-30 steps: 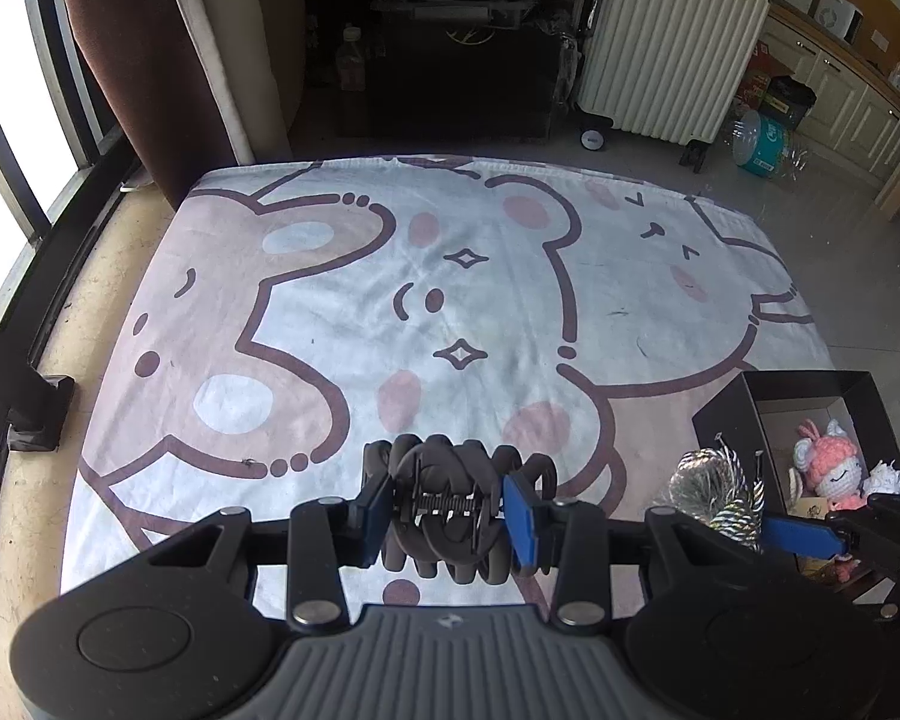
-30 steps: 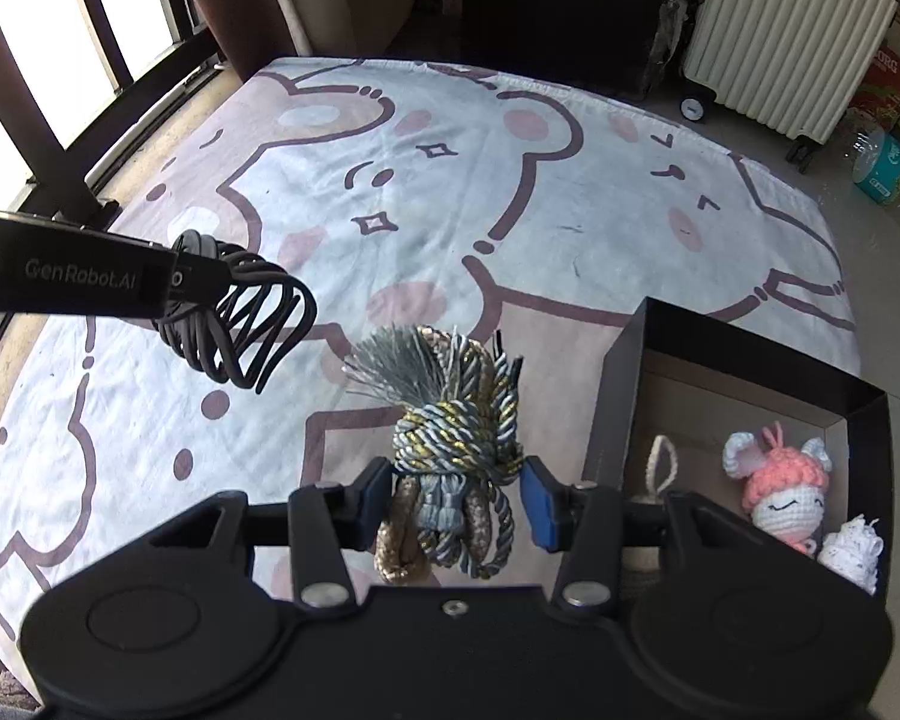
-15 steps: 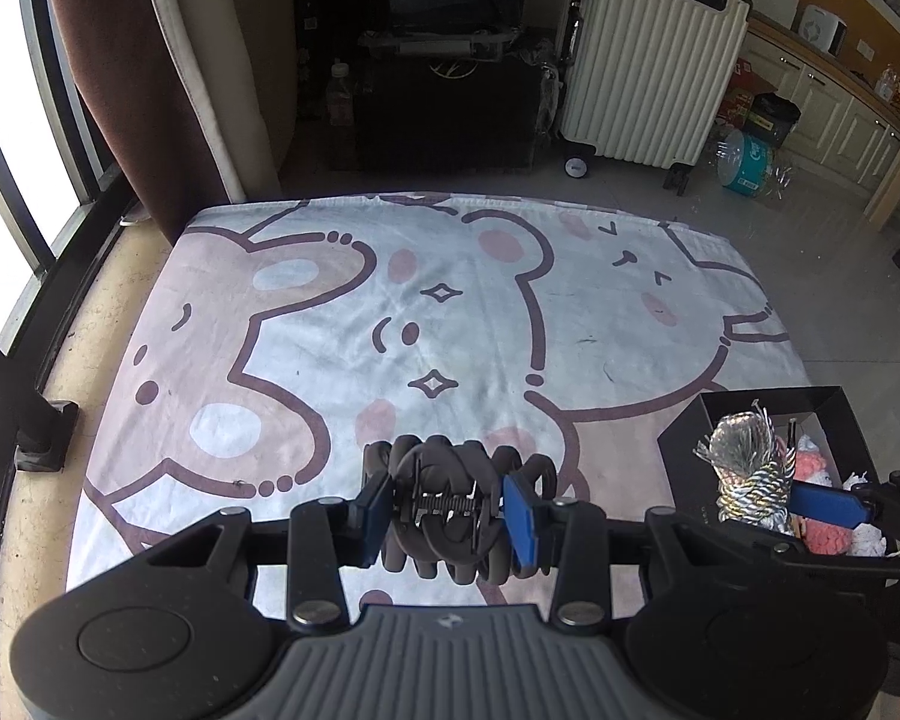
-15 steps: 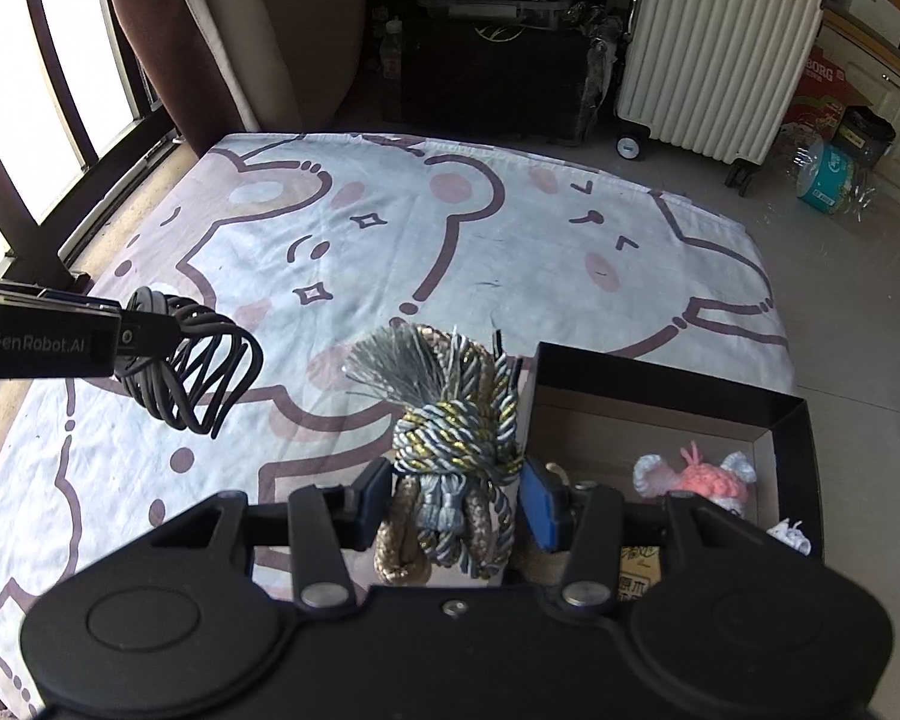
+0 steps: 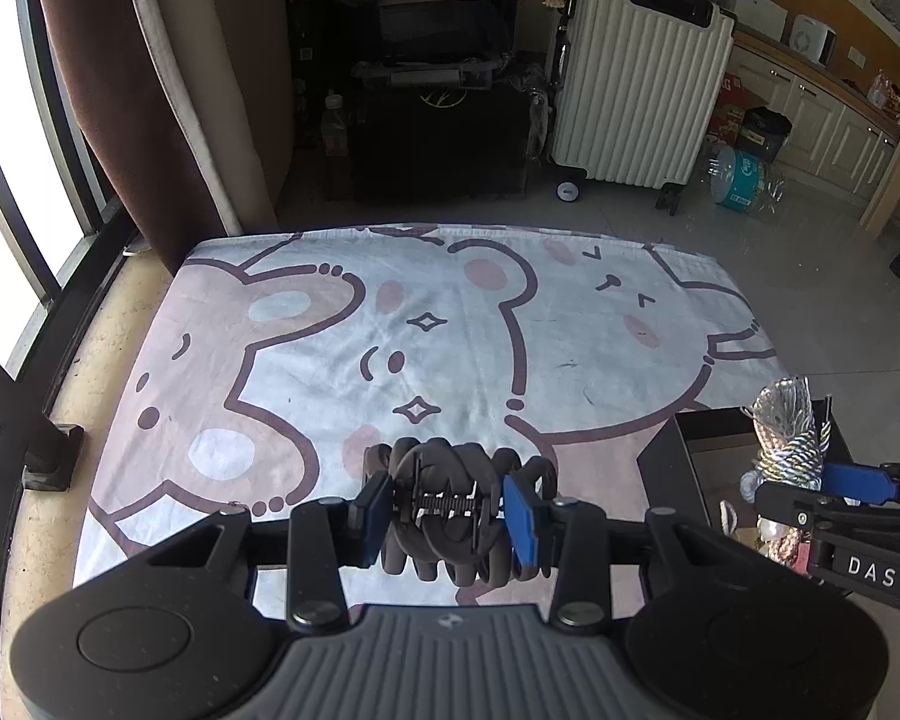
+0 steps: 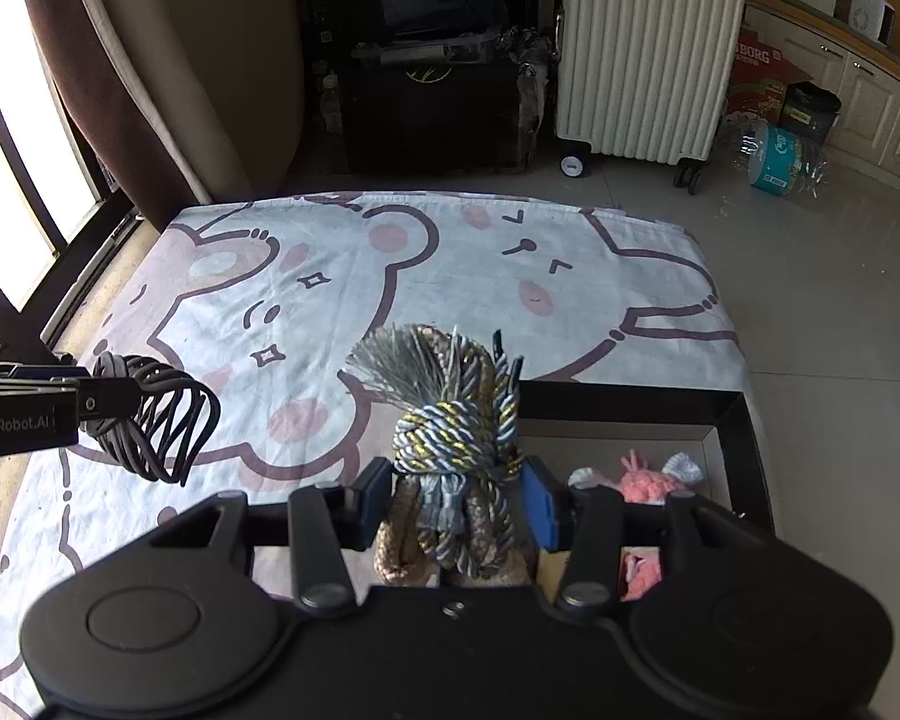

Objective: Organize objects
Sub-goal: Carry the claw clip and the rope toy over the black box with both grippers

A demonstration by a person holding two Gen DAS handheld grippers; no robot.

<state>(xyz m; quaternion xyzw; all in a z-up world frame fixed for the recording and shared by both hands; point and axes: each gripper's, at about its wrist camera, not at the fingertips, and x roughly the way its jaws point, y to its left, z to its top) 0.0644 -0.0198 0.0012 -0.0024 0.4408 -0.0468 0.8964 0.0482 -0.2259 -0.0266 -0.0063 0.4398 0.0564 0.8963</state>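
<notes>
My left gripper point(image 5: 447, 510) is shut on a black claw hair clip point(image 5: 444, 498), held above the bear-print blanket point(image 5: 450, 330). In the right wrist view the same hair clip point(image 6: 156, 420) hangs at the left from the left gripper. My right gripper point(image 6: 456, 495) is shut on a knotted grey, gold and blue rope tassel point(image 6: 450, 438), held over the left edge of a black open box point(image 6: 744, 420). Inside the box lies a pink crocheted doll point(image 6: 642, 483). From the left wrist view the tassel point(image 5: 789, 438) and the box point(image 5: 660, 456) show at the right.
The blanket point(image 6: 450, 276) lies on a tiled floor. Behind it stand a cream ribbed suitcase point(image 5: 636, 84), dark furniture point(image 5: 438, 120) and a brown curtain point(image 5: 108, 96) by the window. A water bottle point(image 6: 774, 162) lies on the floor at the right.
Both grippers have risen and tilted up, so more of the room shows. The right gripper has carried the tassel to the right, over the box's left edge. Both grips are unchanged.
</notes>
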